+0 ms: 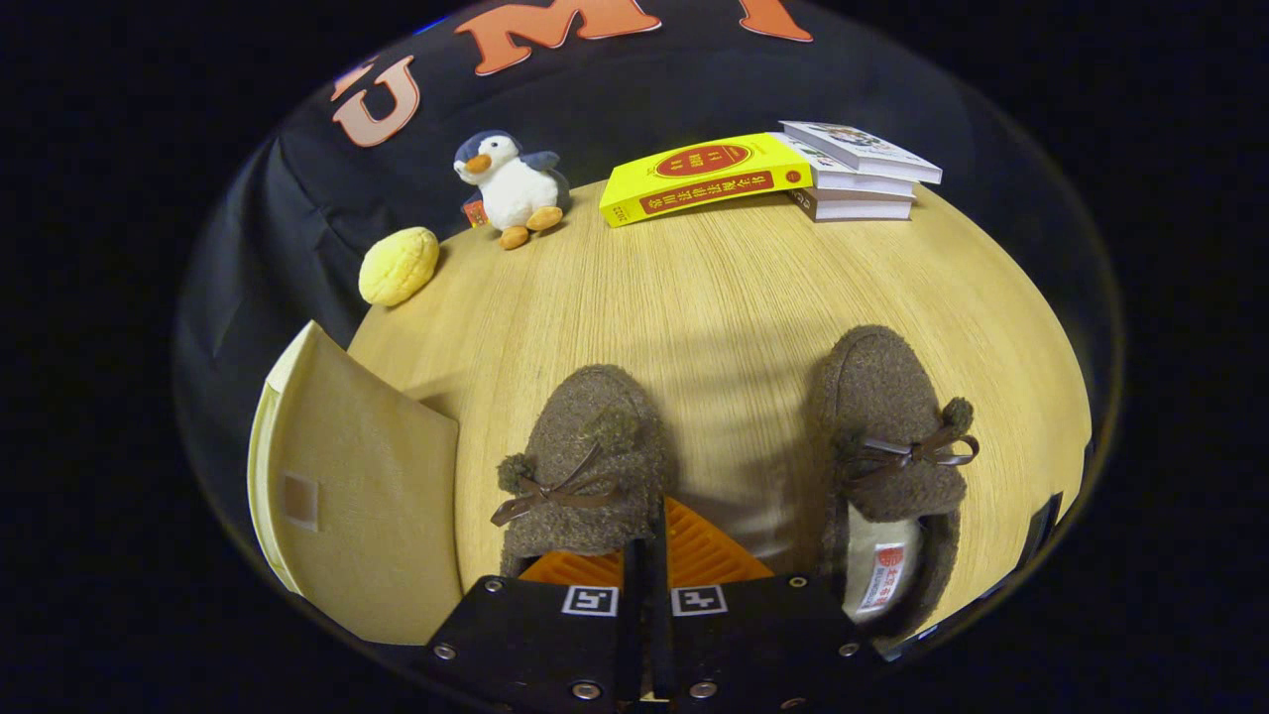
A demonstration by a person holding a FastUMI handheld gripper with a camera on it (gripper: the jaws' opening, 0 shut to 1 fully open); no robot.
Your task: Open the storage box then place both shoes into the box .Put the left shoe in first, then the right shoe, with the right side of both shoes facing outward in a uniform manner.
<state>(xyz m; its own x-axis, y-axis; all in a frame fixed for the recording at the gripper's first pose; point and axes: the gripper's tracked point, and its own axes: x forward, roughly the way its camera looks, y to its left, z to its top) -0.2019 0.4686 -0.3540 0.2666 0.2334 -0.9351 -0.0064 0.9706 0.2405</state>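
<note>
Two brown fuzzy shoes with bows stand on the wooden table [734, 297], toes pointing away from me. The left shoe [585, 456] lies just ahead of my gripper [649, 535], and its heel end is hidden under the fingers. The fingers are pressed together with no visible gap, their tips over the shoe's right rear edge. I cannot see any part of the shoe pinched between them. To the right, apart from the fingers, stands the right shoe [887, 446], showing its pale lining and a label. A tan fabric storage box [347, 496] sits left of the left shoe, one flat panel facing me.
At the far side of the table are a plush penguin [511, 188], a yellow round bun-like toy [399, 265], a yellow book [704, 178] and a stack of books [858, 174]. Bare wood lies between the shoes and these.
</note>
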